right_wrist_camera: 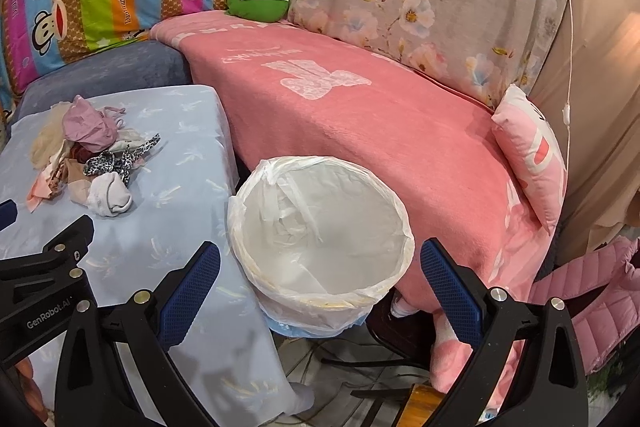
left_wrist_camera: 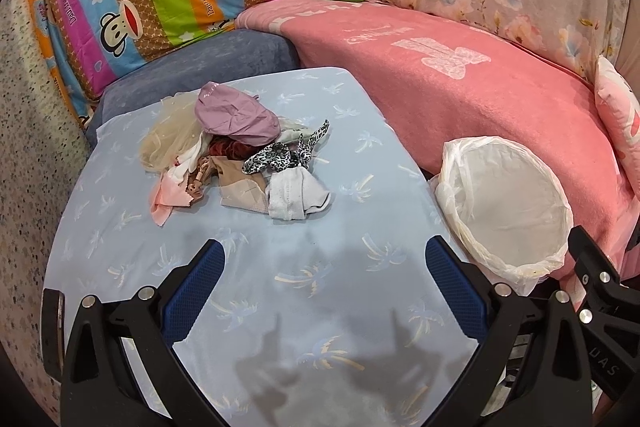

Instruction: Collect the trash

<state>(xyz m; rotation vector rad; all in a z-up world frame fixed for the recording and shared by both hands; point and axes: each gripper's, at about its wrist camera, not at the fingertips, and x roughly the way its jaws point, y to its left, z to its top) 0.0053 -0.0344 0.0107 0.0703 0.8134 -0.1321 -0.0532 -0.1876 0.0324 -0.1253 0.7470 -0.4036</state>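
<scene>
Hovering my left gripper (left_wrist_camera: 320, 267) spread wide and empty over the near half of the blue-clothed table (left_wrist_camera: 320, 327), with the pile of cloth scraps (left_wrist_camera: 236, 155) straight ahead near the table's far edge, long axis running left-to-right across my line; bare cloth in between, so a clear run in. My right gripper (right_wrist_camera: 320, 275) is equally spread and empty, sitting over the lined trash bin (right_wrist_camera: 320, 227) just off the table's right edge, so left looks the nearer arm for the pick.
</scene>
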